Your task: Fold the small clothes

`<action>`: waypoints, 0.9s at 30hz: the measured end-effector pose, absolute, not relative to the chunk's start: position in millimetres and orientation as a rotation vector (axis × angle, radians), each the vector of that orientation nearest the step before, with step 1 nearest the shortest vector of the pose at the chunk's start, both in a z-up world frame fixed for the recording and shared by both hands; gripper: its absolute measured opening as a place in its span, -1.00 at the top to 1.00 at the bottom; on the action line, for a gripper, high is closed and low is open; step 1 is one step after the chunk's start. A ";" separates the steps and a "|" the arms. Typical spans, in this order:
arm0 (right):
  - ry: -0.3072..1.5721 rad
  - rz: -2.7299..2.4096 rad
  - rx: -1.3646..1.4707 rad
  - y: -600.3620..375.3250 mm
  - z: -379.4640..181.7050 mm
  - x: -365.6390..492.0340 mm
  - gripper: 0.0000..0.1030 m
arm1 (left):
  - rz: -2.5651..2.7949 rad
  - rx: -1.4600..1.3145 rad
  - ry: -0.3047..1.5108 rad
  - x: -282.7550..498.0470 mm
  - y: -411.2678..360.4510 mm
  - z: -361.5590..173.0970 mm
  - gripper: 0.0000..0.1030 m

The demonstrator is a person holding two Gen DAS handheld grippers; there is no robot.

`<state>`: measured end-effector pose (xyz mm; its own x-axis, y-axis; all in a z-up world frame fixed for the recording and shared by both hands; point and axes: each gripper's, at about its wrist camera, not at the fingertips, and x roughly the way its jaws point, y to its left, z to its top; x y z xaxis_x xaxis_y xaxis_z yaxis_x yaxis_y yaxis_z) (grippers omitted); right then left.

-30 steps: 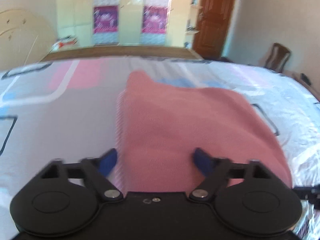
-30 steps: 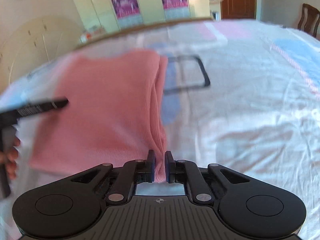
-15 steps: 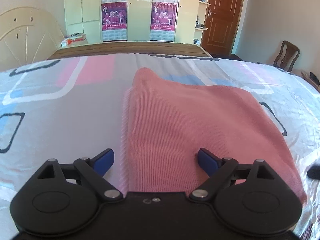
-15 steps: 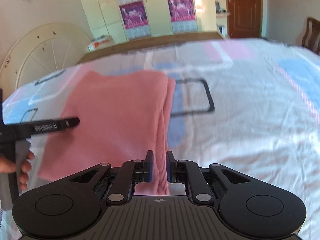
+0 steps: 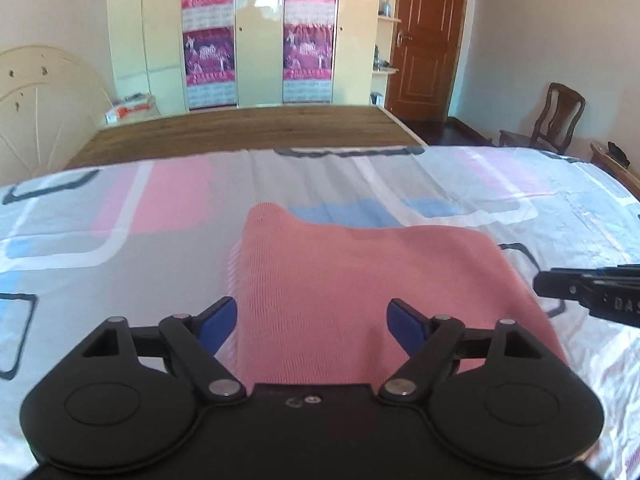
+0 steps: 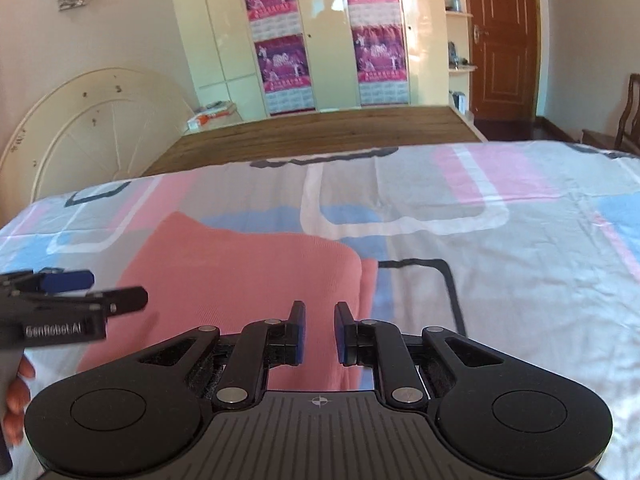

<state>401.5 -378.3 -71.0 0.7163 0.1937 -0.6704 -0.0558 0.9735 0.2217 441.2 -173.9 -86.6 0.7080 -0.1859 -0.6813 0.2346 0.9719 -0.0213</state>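
Note:
A pink knit garment (image 5: 360,280) lies folded flat on the patterned bed sheet (image 5: 120,240). My left gripper (image 5: 312,326) hovers over its near left part with its blue fingers wide apart. Its jaws are closing, and the cloth lies below them untouched. In the right wrist view the same garment (image 6: 240,280) has its folded right edge just ahead of my right gripper (image 6: 320,332). That gripper's pads stand a narrow gap apart and hold nothing. The left gripper (image 6: 104,290) shows at the left edge of that view, and the right gripper (image 5: 544,282) at the right edge of the left wrist view.
The bed sheet (image 6: 500,240) spreads wide to the right of the garment. A wooden board (image 5: 240,132) ends the bed at the far side, with wardrobes behind it. A cream headboard (image 6: 92,120) stands at the left and a chair (image 5: 560,116) at the right. A hand (image 6: 16,400) holds the left gripper.
My right gripper has let go of the garment's folded edge and its pads have parted a little. Both grippers have drawn back and up from the cloth. The left jaws have narrowed slightly.

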 end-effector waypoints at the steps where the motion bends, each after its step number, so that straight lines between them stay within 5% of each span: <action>1: 0.764 0.128 0.197 -375.5 -74.1 410.1 0.71 | -0.242 0.062 0.750 448.7 -173.7 -90.3 -0.49; 11: 0.821 0.010 0.115 -359.6 -123.6 462.7 0.71 | -0.286 -0.073 0.860 513.3 -153.5 -137.0 -0.52; 27: 0.805 -0.033 0.194 -368.5 -108.9 457.7 0.70 | -0.216 -0.021 0.852 508.2 -157.0 -132.8 -0.67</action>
